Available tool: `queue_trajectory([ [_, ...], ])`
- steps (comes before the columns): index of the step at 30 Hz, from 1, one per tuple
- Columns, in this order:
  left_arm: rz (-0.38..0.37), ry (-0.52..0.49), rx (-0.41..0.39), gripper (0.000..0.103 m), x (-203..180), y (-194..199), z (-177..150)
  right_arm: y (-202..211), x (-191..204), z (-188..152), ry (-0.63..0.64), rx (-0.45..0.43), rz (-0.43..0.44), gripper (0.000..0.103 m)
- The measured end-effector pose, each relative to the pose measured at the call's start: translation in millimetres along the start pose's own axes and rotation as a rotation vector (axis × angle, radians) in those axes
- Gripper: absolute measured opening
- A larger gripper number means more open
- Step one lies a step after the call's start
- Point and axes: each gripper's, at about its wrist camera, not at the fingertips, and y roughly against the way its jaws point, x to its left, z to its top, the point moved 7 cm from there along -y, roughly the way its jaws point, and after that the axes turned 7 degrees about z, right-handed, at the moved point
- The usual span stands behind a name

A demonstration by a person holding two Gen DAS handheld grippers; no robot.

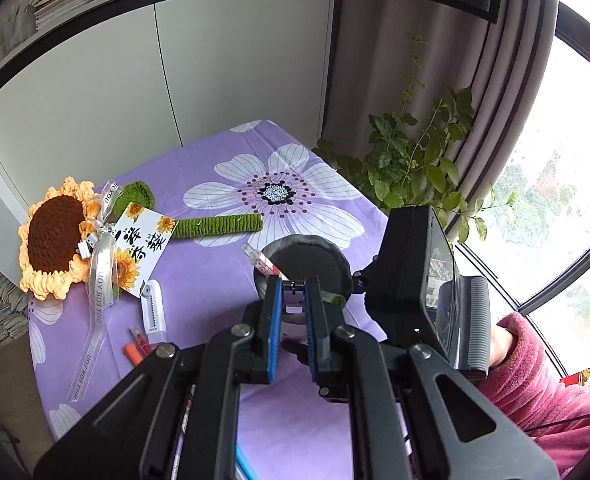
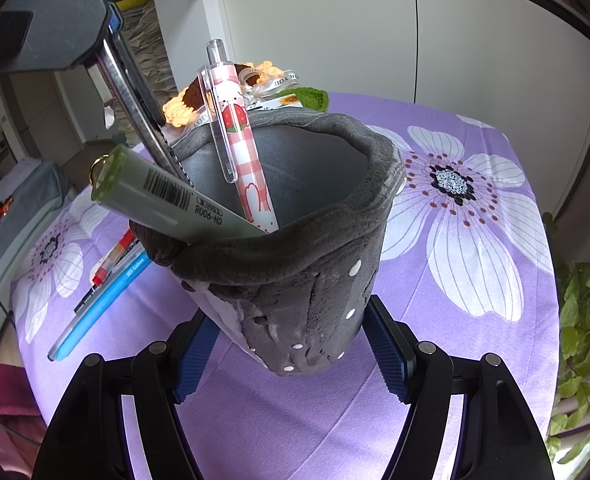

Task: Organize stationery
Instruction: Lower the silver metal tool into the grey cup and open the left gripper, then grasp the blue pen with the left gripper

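A grey plush pen holder (image 2: 311, 280) stands tilted on the purple flowered cloth, and my right gripper (image 2: 291, 344) is shut on its base, blue pads pressed to both sides. Inside lean a pink checked strawberry pen (image 2: 241, 136) and a green marker (image 2: 167, 196). My left gripper (image 1: 294, 292) hovers over the holder's mouth (image 1: 307, 264), shut on a thin dark pen (image 2: 135, 108) whose lower end dips inside the rim. In the left wrist view only a sliver of that pen shows between the pads.
On the cloth lie a blue pen (image 2: 99, 312), a red-capped pen (image 2: 111, 260), a white correction tape (image 1: 154, 308) and orange pens (image 1: 135, 348). A crochet sunflower (image 1: 53, 236) with a card lies far left. A potted plant (image 1: 415, 160) stands past the table's right edge.
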Motion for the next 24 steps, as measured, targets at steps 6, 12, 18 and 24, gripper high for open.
queue_trajectory([
  [6,0.009,-0.013,0.02,0.012,-1.9,-7.1,-5.1,-0.1,0.0,-0.3,-0.001,0.002,0.001,0.072],
  [12,0.047,0.036,-0.019,0.014,21.0,8.3,-3.1,-0.8,-0.6,-3.4,-0.004,0.008,0.005,0.072],
  [18,0.095,0.155,0.038,0.017,62.7,-0.6,-25.2,-1.6,-2.1,-3.1,-0.004,0.009,0.004,0.072],
  [24,0.11,0.158,0.182,0.017,64.7,-37.1,-71.6,-1.6,-2.2,-3.6,-0.006,0.01,0.006,0.072],
])
